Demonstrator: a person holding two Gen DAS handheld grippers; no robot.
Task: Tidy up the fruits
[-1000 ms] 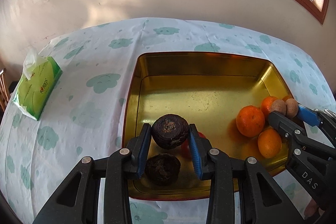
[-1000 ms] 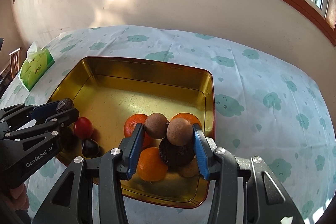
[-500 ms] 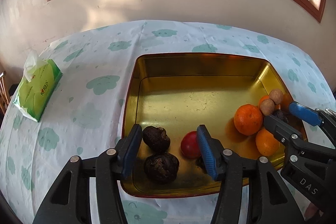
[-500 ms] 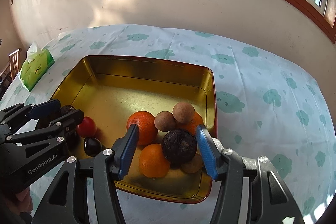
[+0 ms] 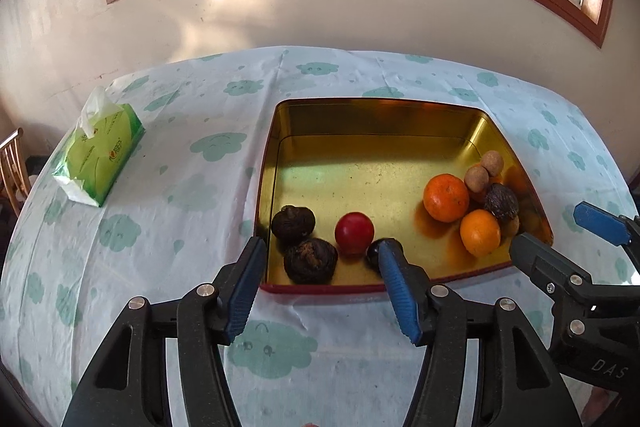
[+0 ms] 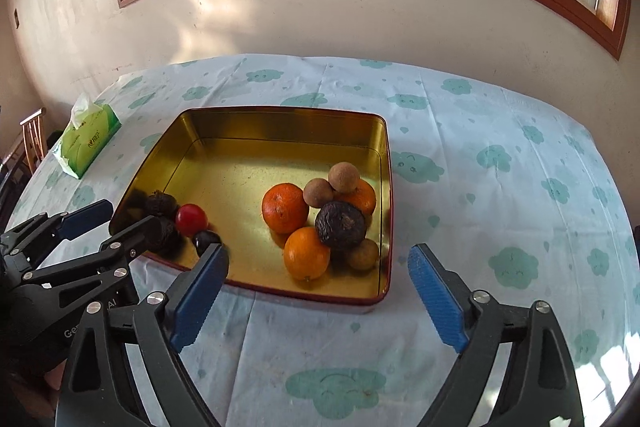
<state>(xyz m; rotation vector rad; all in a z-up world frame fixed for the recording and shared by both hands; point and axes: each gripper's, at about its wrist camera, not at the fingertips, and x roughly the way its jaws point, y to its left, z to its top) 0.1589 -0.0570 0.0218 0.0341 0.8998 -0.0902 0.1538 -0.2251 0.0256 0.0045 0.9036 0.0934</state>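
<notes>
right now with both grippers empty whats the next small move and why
Probably draw both back from the gold tray. The left gripper and right gripper have just been opening and hold nothing; the dark fruits and oranges lie inside, with no fruit visible on the tablecloth.

Both grippers' jaws have just been opening, nothing between them: left gripper (image 5: 322, 269) releases the dark fruit (image 5: 293, 223) at seven o'clock in the tray (image 5: 380, 119); right gripper (image 6: 316, 281) drops two brown fruits (image 6: 343, 177) at four.
</notes>
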